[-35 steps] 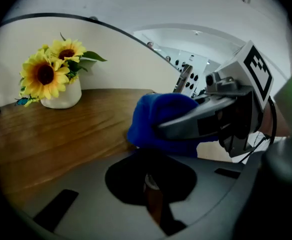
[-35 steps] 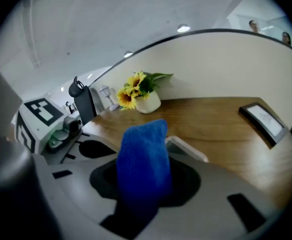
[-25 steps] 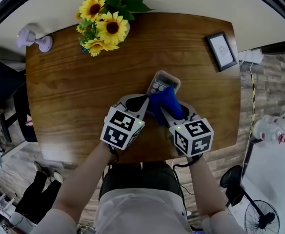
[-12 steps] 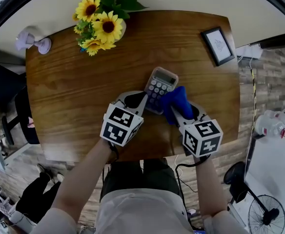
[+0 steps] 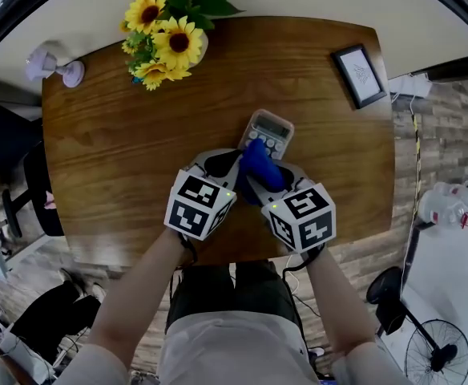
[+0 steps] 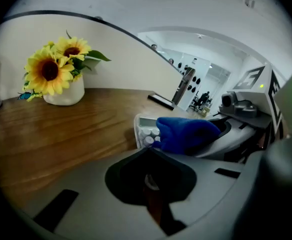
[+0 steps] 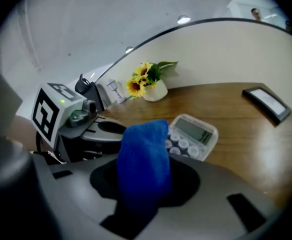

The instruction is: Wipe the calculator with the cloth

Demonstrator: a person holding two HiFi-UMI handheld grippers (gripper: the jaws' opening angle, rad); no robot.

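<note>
A light grey calculator [image 5: 269,131] lies flat on the wooden table [image 5: 122,159], display end away from me. A blue cloth [image 5: 258,165] covers its near keys, and my right gripper [image 5: 268,180] is shut on that cloth. In the right gripper view the cloth [image 7: 143,159] hangs out of the jaws and hides the fingertips, with the calculator [image 7: 192,134] just beyond. My left gripper [image 5: 224,165] is shut, its tip at the calculator's near left corner. The left gripper view shows that tip [image 6: 149,150] against the calculator [image 6: 145,132], next to the cloth [image 6: 186,134].
A white vase of sunflowers [image 5: 166,38] stands at the table's far left, with a small lilac object [image 5: 54,64] at the far left corner. A framed picture [image 5: 361,75] lies at the far right. The table's near edge runs just under both grippers.
Half a second ago the right gripper and cloth were off to the calculator's right. They have swung back left over its near keys. The left gripper has stayed put.
</note>
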